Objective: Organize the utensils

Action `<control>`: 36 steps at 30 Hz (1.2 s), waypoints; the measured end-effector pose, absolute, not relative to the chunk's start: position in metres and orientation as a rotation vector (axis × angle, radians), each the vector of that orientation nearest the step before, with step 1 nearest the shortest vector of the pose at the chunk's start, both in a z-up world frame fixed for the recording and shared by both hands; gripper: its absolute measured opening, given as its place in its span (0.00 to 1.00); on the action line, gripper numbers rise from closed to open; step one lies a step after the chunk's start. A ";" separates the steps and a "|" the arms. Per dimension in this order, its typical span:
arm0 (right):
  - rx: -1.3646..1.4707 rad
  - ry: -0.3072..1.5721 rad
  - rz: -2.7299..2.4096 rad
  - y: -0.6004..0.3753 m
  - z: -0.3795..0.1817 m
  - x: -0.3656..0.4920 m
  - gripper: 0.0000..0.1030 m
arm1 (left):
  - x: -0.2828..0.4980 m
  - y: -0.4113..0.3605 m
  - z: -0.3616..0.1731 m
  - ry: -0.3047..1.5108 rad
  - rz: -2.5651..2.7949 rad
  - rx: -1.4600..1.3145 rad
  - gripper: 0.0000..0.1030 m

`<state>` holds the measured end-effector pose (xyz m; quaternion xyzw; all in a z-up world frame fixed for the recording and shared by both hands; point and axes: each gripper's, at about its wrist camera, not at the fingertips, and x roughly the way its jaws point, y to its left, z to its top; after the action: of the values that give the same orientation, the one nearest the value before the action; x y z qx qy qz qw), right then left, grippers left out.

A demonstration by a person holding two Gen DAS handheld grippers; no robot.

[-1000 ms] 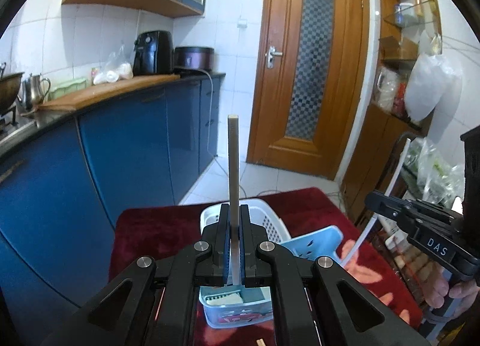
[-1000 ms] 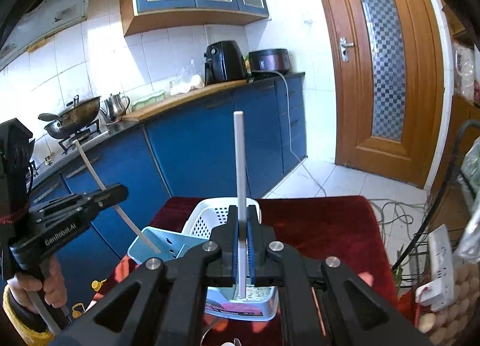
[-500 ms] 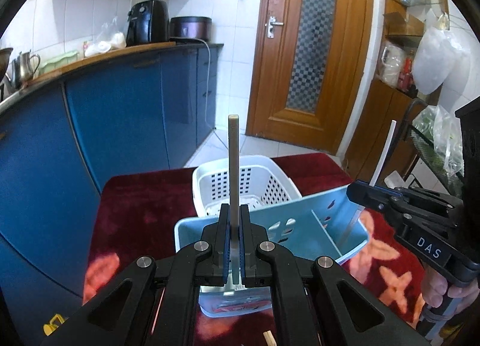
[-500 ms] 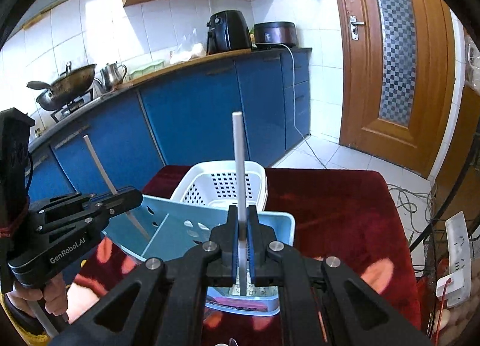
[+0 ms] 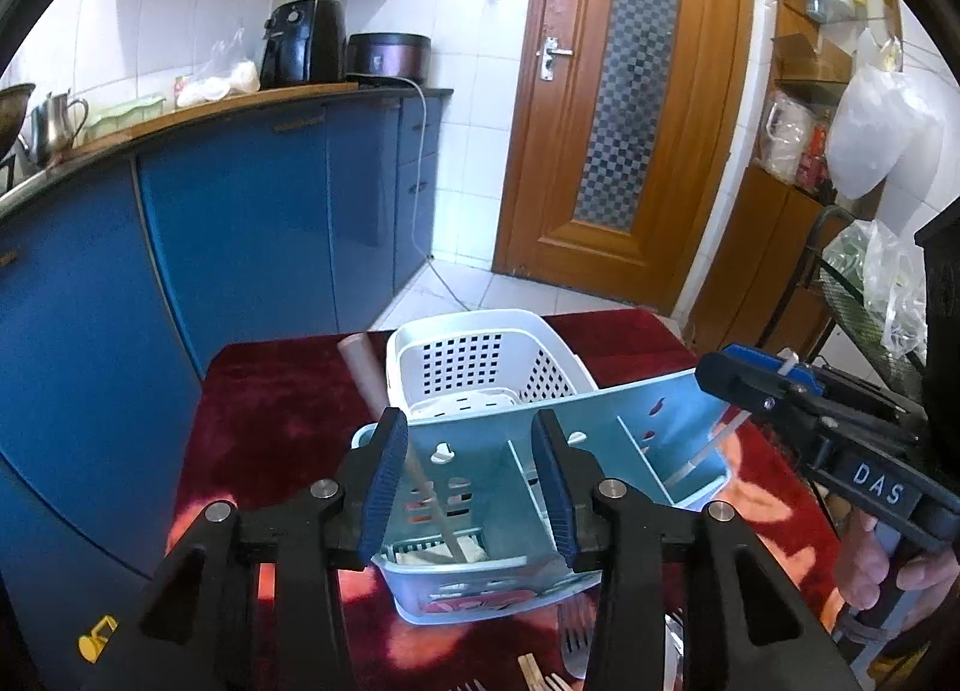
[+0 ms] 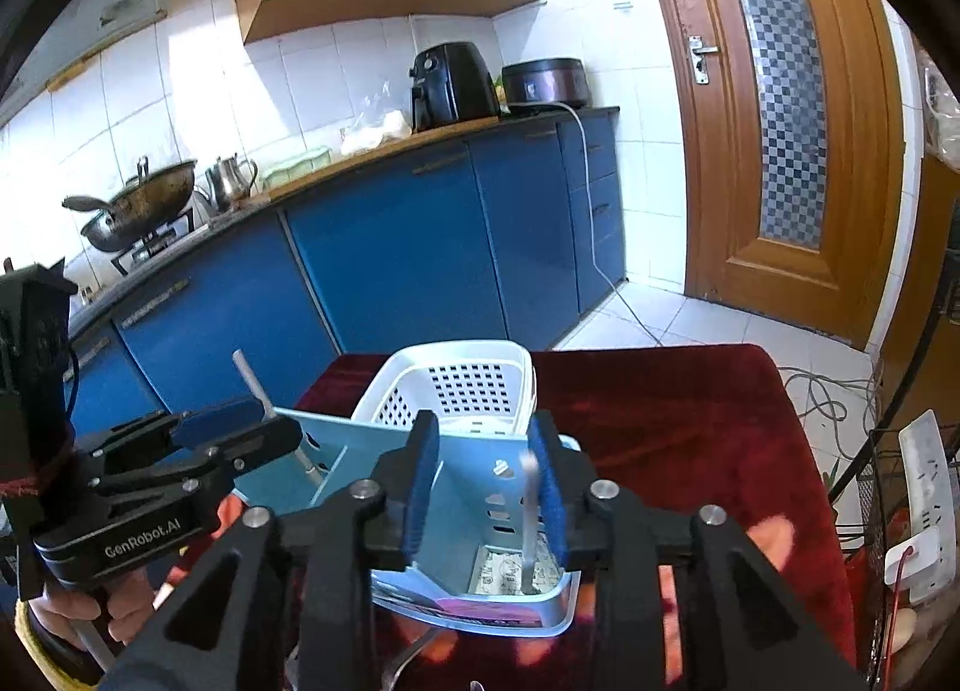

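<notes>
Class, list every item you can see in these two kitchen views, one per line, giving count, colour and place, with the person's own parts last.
light blue caddy: one, on the red cloth, in front of the grippers
white basket: one, behind the caddy
wooden chopstick: one, brown, leaning in the caddy's left section
white chopstick: one, standing in the caddy's right section
red cloth: one, covering the table
air fryer: one, black, on the counter
wok: one, dark, on the stove
left gripper: open
right gripper: open
</notes>
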<state>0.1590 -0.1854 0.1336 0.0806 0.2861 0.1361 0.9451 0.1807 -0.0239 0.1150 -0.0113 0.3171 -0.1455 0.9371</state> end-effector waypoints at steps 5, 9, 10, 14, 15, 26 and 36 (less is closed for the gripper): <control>0.186 0.540 0.273 -0.192 0.147 0.149 0.40 | 0.171 -0.021 0.124 0.628 -0.303 -0.031 0.43; 0.198 0.511 0.264 -0.198 0.158 0.140 0.43 | 0.161 -0.018 0.132 0.612 -0.307 -0.041 0.43; 0.199 0.508 0.261 -0.199 0.159 0.138 0.43 | 0.160 -0.017 0.134 0.610 -0.309 -0.042 0.43; 0.195 0.502 0.254 -0.202 0.165 0.125 0.43 | 0.149 -0.013 0.140 0.608 -0.322 -0.055 0.43; 0.193 0.503 0.252 -0.202 0.165 0.122 0.43 | 0.145 -0.013 0.141 0.611 -0.324 -0.056 0.44; 0.203 0.577 0.249 -0.209 0.147 0.083 0.44 | 0.110 0.002 0.136 0.647 -0.335 -0.086 0.44; 0.243 0.665 0.249 -0.215 0.113 0.057 0.45 | 0.081 0.011 0.114 0.705 -0.330 -0.100 0.47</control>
<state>0.0571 -0.2147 0.1133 0.1187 0.3248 0.1215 0.9304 0.0810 0.0108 0.1136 -0.0489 0.3434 -0.1608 0.9240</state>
